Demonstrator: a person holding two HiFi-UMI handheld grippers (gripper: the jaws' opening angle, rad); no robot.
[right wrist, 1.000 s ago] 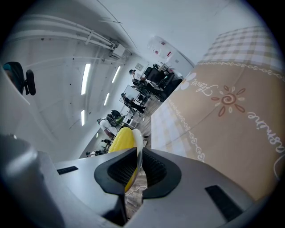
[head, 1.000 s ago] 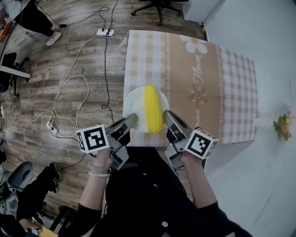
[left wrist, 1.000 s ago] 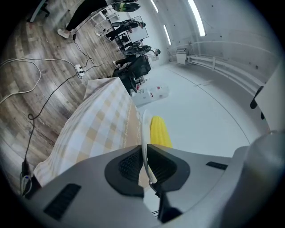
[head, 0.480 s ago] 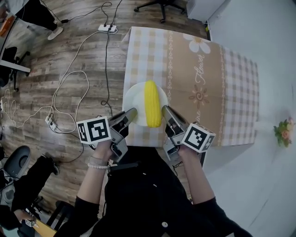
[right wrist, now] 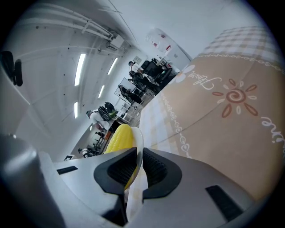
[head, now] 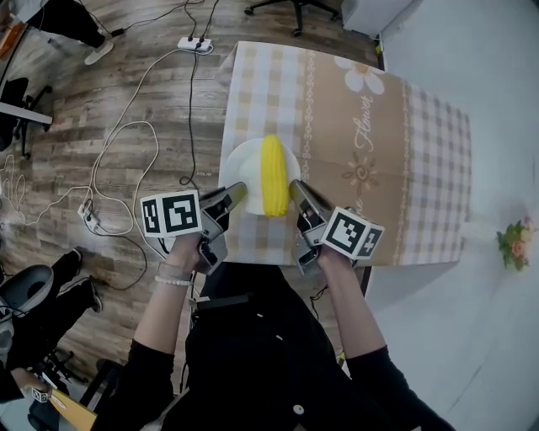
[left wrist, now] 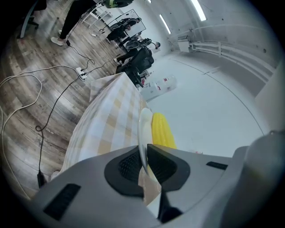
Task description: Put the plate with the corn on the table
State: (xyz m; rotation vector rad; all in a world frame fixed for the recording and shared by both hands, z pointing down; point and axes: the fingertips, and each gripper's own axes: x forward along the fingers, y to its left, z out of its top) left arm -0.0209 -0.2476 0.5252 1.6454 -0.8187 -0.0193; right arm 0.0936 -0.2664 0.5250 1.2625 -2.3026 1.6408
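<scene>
A white plate carries a yellow corn cob and hangs over the near left part of the table. My left gripper is shut on the plate's near left rim, my right gripper on its near right rim. In the left gripper view the plate shows edge-on between the pads, with the corn beyond. In the right gripper view the plate rim is pinched too, the corn to its left.
The table wears a checked cloth with a tan flowered strip. Cables and a power strip lie on the wood floor at left. An office chair base stands beyond the table. A small flower pot sits at right.
Both grippers have carried the plate and corn a little forward and up in view, over the table's near edge. Their hold on the rim is unchanged.
</scene>
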